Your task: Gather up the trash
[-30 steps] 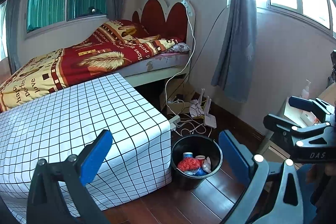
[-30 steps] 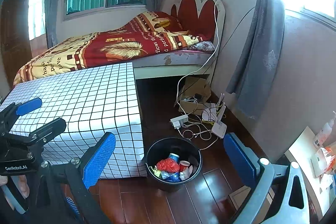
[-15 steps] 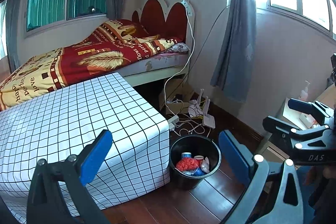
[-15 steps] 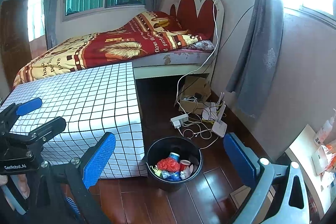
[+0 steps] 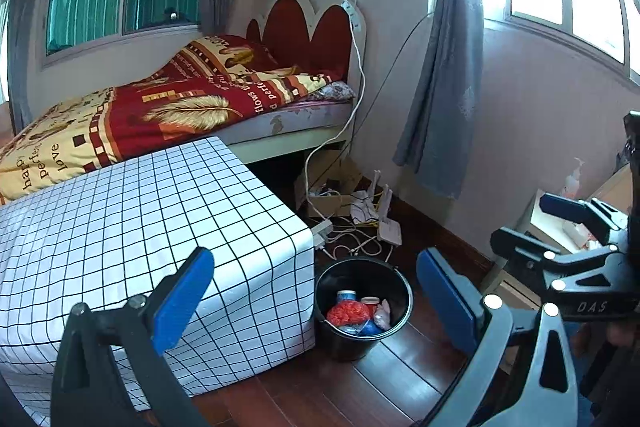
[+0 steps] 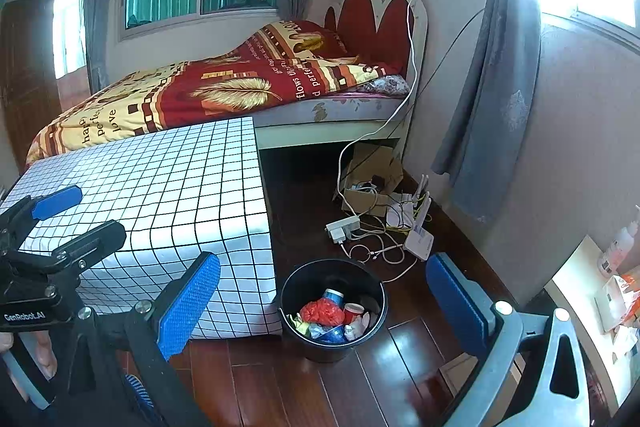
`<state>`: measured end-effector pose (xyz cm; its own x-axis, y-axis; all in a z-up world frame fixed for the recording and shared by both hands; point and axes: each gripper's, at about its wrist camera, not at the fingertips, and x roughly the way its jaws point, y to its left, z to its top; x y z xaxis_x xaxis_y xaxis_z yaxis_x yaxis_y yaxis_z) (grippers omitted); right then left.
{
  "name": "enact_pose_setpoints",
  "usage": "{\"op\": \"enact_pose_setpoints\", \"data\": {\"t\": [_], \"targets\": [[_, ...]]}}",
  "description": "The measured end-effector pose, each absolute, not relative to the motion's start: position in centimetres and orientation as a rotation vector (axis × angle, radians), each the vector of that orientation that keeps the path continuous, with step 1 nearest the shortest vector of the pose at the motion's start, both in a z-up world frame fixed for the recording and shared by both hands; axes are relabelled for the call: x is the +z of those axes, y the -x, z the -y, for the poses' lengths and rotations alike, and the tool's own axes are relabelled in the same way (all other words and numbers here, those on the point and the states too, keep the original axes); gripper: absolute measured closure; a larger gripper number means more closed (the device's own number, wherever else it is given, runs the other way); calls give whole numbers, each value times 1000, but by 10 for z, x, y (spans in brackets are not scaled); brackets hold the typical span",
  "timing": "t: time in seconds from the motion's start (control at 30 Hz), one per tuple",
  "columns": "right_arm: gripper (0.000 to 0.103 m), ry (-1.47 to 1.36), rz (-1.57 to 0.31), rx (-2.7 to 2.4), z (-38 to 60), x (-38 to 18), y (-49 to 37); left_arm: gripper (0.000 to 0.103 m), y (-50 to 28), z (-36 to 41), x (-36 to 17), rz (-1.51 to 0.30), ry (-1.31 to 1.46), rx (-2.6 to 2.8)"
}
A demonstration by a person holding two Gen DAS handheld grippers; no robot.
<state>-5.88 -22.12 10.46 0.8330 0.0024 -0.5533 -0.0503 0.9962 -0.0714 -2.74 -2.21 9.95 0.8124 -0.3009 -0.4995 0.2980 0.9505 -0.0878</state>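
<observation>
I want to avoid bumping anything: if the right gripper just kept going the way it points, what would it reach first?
Probably the black trash bucket on the floor: it sits between the open fingers of the right gripper, beside the checked table cover. Nothing shows in between, though depth is hard to judge through the fisheye.

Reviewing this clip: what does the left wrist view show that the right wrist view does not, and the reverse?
Only the left wrist view shows the right tongs, open, at its right edge. Only the right wrist view shows the left tongs, open, at its left edge, and a brown door far left. Both show the black bin holding trash beside the checkered table, the bed and floor cables.
</observation>
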Motion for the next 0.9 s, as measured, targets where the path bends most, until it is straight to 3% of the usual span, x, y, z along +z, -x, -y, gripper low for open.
{"op": "enact_pose_setpoints", "data": {"t": [0.9], "targets": [[0, 84, -580, 26, 221, 109, 60, 1, 26, 26, 102, -520, 2, -328]]}}
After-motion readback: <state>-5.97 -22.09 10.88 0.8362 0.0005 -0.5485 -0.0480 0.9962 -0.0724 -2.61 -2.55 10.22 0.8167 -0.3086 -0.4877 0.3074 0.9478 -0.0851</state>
